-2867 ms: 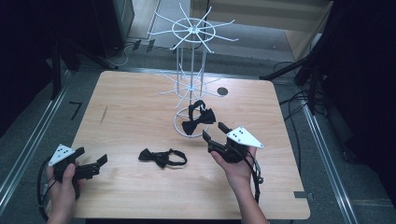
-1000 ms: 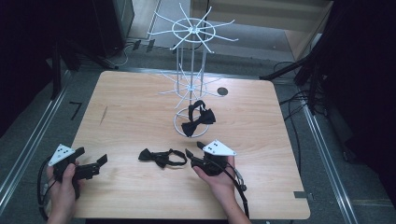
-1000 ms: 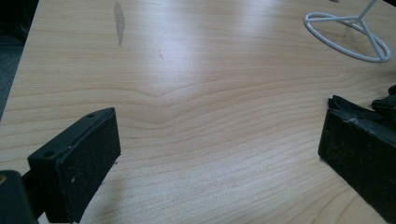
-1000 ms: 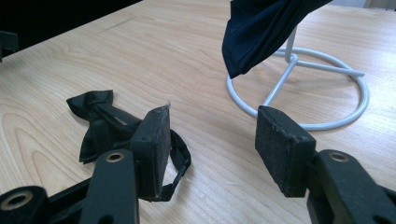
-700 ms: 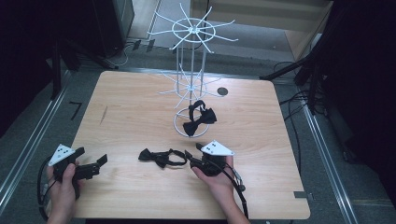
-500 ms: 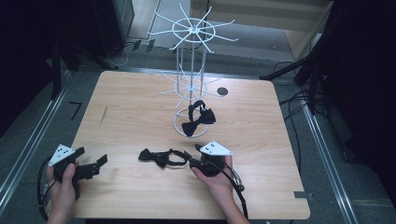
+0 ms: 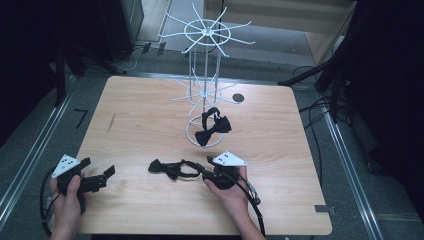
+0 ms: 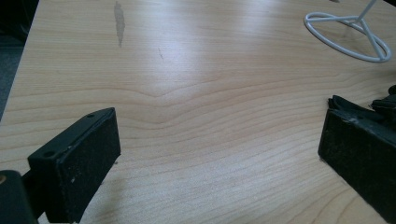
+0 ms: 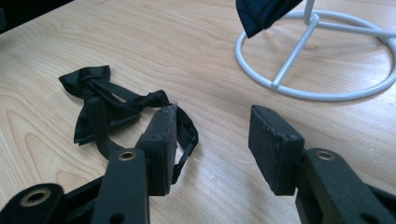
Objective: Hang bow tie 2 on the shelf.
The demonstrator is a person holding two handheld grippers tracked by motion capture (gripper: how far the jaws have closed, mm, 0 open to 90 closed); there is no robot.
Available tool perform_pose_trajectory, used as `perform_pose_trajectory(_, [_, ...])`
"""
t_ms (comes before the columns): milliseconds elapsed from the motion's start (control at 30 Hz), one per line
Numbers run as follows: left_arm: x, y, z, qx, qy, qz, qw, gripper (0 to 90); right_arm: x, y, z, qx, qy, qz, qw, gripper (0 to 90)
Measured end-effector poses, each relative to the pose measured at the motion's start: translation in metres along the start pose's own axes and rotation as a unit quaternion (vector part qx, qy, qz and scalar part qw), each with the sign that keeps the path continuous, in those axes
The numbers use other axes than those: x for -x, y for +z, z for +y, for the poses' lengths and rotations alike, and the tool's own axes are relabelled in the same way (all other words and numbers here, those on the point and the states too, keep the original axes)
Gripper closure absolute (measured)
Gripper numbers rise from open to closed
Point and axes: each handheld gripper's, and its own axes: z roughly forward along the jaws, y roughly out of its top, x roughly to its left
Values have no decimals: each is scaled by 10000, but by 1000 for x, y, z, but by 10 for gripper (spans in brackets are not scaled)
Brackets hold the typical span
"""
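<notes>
bow tie [image 9: 109,109] | strap loop beside right hand-held gripper [image 9: 212,140] (jaws closing, apart)

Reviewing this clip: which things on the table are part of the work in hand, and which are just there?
In the job:
- bow tie on the table, its strap loop by one jaw of the right hand-held gripper, whose jaws have just been closing
- white wire rack
- bow tie hung on the rack

Just there:
- left hand-held gripper, open, idle
- dark round disc

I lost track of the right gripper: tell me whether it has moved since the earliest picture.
Yes. The right gripper has moved away from the white stand, toward the near edge and leftward, up to the bow tie lying on the table.
</notes>
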Motion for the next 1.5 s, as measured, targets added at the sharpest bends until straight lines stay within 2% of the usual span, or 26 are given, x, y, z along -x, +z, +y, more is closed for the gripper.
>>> perform_pose_trajectory(200, [0, 0, 0, -1, 0, 2, 10000, 0, 0, 4, -2, -213, 108, 69, 9997, 593])
perform_pose_trajectory(433, [0, 0, 0, 6, -2, -4, 10000, 0, -1, 8, -4, -407, 112, 118, 9990, 636])
perform_pose_trajectory(700, [0, 0, 0, 0, 1, 0, 10000, 0, -6, 12, -5, -634, -147, 109, 9978, 739])
perform_pose_trajectory(800, [0, 0, 0, 0, 1, 0, 10000, 0, -6, 13, -5, -712, -194, 80, 9972, 789])
perform_pose_trajectory(967, [0, 0, 0, -2, 3, 0, 10000, 0, -6, 12, -5, -744, -131, 57, 9971, 885])
perform_pose_trajectory(1033, [0, 0, 0, -1, 3, 1, 10000, 0, -6, 12, -5, -755, -175, 61, 9970, 894])
perform_pose_trajectory(1133, [0, 0, 0, -1, 1, 0, 10000, 0, -8, 12, -5, -739, -268, 18, 9969, 897])
perform_pose_trajectory(1233, [0, 0, 0, -1, 1, -1, 10000, 0, -9, 10, -4, -606, -309, -14, 9977, 898])
perform_pose_trajectory(1367, [0, 0, 0, -1, 2, 0, 10000, 0, -11, 3, 1, -279, -378, -46, 9989, 898])
perform_pose_trajectory(1500, [0, 0, 0, 0, 3, -1, 10000, 0, -14, -6, 7, 46, -499, -57, 9987, 898])
